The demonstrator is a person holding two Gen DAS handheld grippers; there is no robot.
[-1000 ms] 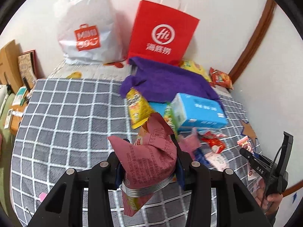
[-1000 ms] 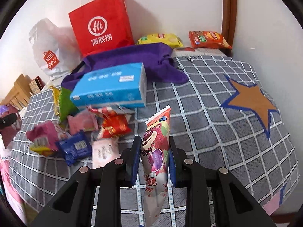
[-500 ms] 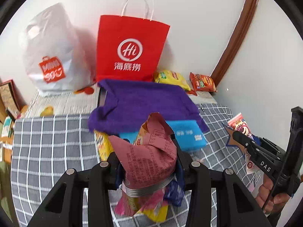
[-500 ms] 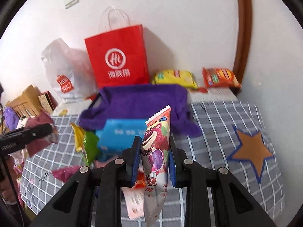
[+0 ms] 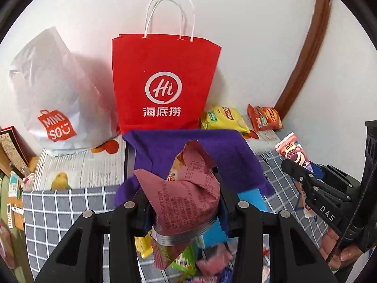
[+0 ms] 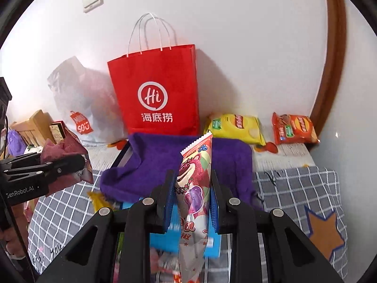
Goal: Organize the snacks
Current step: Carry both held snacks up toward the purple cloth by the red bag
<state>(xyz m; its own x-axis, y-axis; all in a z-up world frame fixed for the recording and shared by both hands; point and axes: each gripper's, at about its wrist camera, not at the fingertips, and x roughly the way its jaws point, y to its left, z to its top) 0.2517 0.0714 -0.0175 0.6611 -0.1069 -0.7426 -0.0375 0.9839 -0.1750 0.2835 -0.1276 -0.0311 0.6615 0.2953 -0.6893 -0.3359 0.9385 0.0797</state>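
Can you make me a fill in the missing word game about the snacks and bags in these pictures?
1. The left gripper is shut on a crumpled ____ snack packet.
2. The right gripper holds a snack packet with a cartoon ____ on it.
3. The tall paper bag by the wall is ____.
4. The yellow chip bag lies beside an ____ one.

Missing words: pink; bear; red; orange
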